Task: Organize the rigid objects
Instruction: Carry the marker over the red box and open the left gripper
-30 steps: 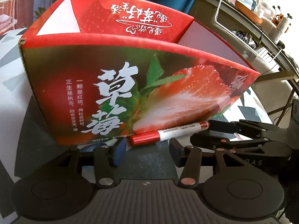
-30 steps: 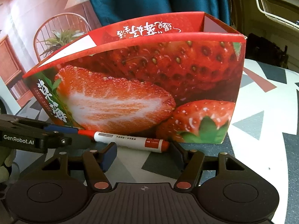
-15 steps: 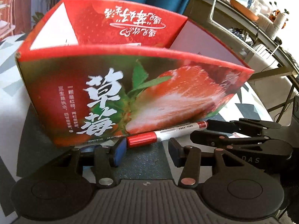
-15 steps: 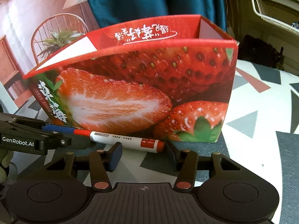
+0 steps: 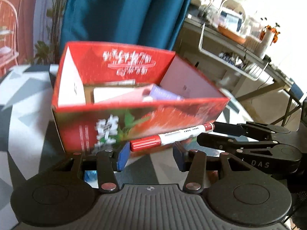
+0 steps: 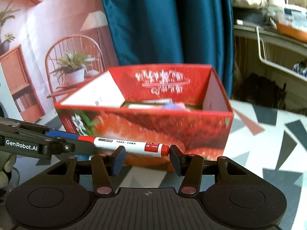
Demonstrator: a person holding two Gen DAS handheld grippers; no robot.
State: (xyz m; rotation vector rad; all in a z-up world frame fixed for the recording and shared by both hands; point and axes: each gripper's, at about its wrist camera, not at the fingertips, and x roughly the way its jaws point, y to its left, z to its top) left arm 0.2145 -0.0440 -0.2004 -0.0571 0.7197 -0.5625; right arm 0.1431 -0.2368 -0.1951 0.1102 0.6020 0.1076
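Note:
A red and white marker hangs in the air in front of the red strawberry box. It is held lengthwise between my two grippers: its cap end rests against the blue pad of my left gripper, its other end against the right finger of my right gripper. The marker also shows in the right wrist view, with the box behind it. Both jaws stand wide apart. The box holds white, pink and purple packets.
The table has a grey, white and black triangle-patterned cloth. A blue curtain hangs behind the box. A cluttered shelf with a wire basket stands to the right.
Both grippers have risen with the marker between them. The view now looks down into the box, and its contents show.

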